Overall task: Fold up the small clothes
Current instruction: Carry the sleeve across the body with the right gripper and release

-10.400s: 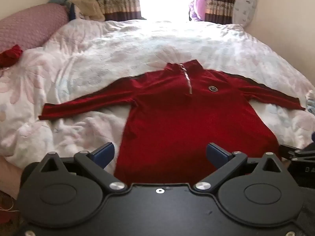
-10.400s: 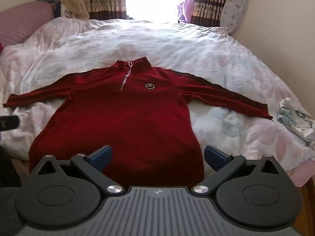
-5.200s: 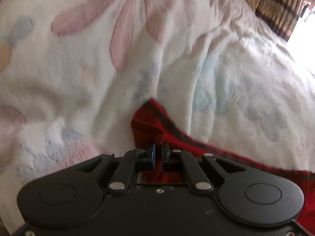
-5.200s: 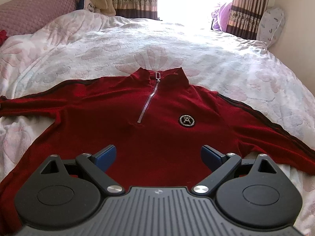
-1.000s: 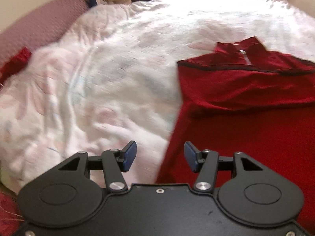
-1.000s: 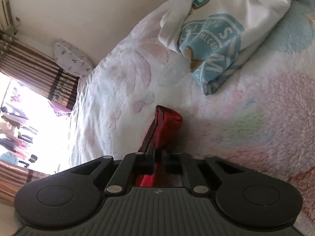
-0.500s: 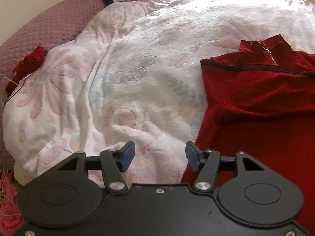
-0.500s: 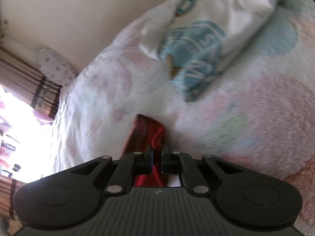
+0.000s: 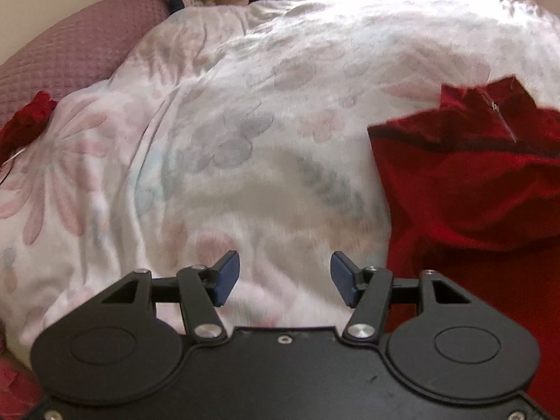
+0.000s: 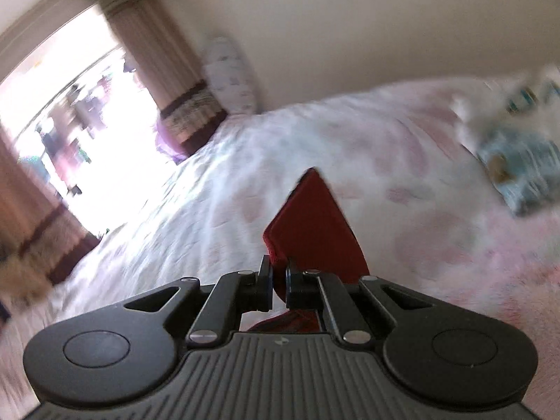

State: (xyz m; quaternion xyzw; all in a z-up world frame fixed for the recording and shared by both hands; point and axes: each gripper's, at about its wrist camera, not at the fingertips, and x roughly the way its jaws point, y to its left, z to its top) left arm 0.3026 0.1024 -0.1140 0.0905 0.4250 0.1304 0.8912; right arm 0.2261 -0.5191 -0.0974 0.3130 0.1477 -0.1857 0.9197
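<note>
A red zip-neck top (image 9: pixel 472 182) lies on the floral bedspread (image 9: pixel 245 133) at the right of the left wrist view, its left sleeve folded across the chest. My left gripper (image 9: pixel 285 278) is open and empty, over bare bedspread just left of the top's hem side. My right gripper (image 10: pixel 279 285) is shut on the cuff of the top's right sleeve (image 10: pixel 315 231) and holds it lifted above the bedspread (image 10: pixel 402 175). The right wrist view is blurred and tilted.
A mauve quilted pillow (image 9: pixel 70 45) and a small red cloth (image 9: pixel 24 126) lie at the left. A white and blue printed garment (image 10: pixel 518 161) lies at the bed's right side. Curtains (image 10: pixel 157 56) and a bright window are behind.
My right gripper has lifted the sleeve cuff off the bedspread and swung away from the printed garment. My left gripper has drifted left, off the top's edge, still open.
</note>
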